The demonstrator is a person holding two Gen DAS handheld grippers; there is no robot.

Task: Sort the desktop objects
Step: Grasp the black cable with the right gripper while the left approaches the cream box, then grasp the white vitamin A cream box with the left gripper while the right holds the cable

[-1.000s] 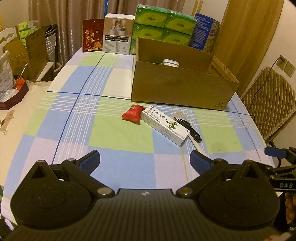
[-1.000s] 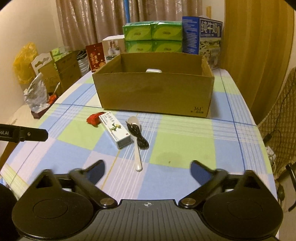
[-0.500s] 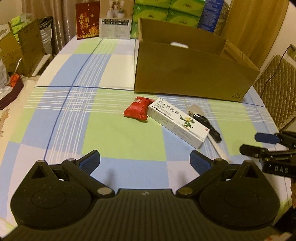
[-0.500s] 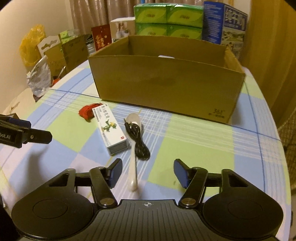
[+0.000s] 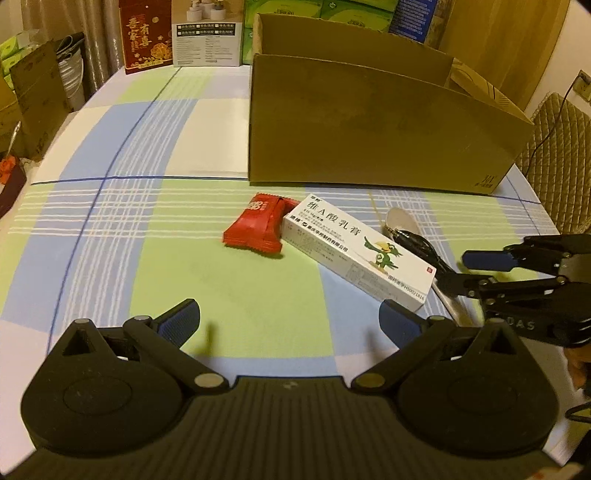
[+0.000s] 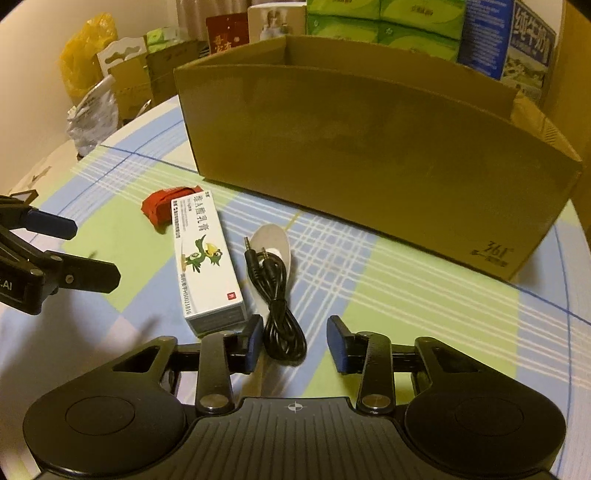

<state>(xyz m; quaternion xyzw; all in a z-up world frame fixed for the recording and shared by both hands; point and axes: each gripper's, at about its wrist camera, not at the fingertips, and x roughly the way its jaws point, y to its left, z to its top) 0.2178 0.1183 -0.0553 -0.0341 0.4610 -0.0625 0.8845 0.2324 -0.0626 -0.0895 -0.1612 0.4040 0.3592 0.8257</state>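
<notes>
A red snack packet [image 5: 258, 225], a white ointment box [image 5: 354, 251], a white spoon [image 5: 400, 221] and a coiled black audio cable [image 5: 424, 247] lie on the checked tablecloth in front of a big cardboard box [image 5: 369, 129]. My left gripper [image 5: 288, 321] hovers open, low over the cloth, short of the packet and the ointment box. My right gripper [image 6: 295, 343] is open with its fingers narrowed. The cable [image 6: 273, 295] has its coiled end between them, by the left pad. The ointment box [image 6: 207, 258] lies just left of that finger. The spoon [image 6: 273, 240] lies under the cable.
Green tissue packs [image 6: 384, 22], a blue carton [image 6: 517, 40], a red box [image 5: 146, 33] and a white box [image 5: 207, 37] stand behind the cardboard box [image 6: 369, 155]. A quilted chair [image 5: 554, 147] is off the right edge. Cartons and bags [image 6: 92, 74] crowd the left.
Both grippers have moved forward and down toward the objects. The right gripper's fingers have narrowed from wide apart, and now stand either side of the cable's coil.
</notes>
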